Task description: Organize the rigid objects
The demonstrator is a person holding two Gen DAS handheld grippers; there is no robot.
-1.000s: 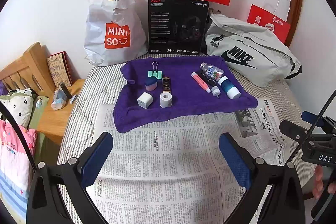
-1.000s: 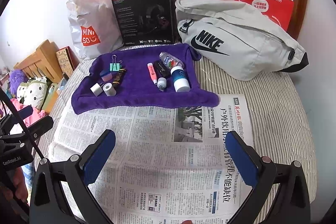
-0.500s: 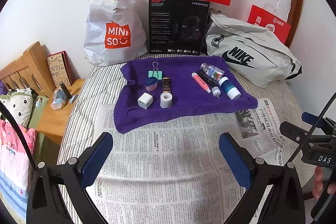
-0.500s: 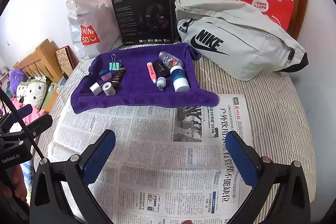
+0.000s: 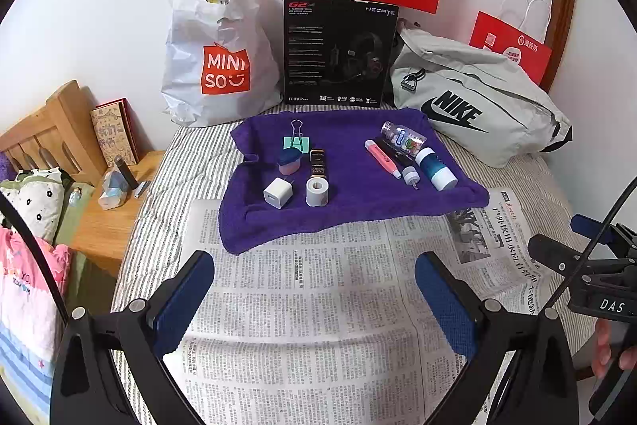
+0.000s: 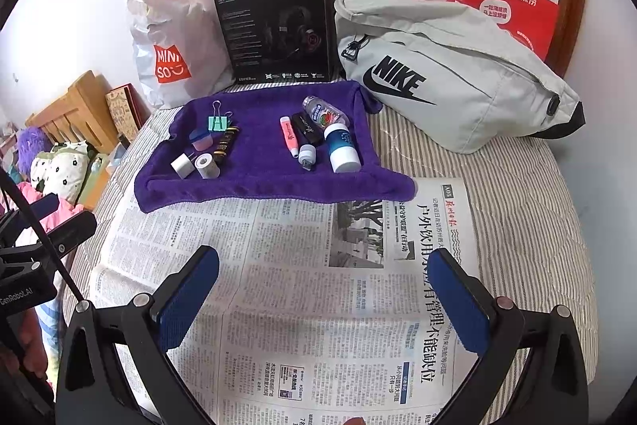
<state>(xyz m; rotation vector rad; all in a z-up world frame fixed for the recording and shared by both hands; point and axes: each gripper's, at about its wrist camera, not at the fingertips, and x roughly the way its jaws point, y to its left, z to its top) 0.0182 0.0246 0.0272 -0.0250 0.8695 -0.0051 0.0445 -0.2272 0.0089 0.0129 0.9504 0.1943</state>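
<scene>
Items: two clusters lying on purple towel (image 5: 350,202) on bed, charger (image 5: 277,192) side and bottle (image 5: 436,168) side | left gripper (image 5: 314,301), right gripper (image 6: 324,299): hovering over newspaper (image 6: 302,297), jaws spread, holding nothing | Stage: sorted or awaiting sorting, undecidable.

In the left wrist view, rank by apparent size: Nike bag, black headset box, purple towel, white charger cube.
1. Purple towel, widest, though nearest the camera
2. Nike bag and black headset box: too close to rank
3. White charger cube, clearly smallest
</scene>
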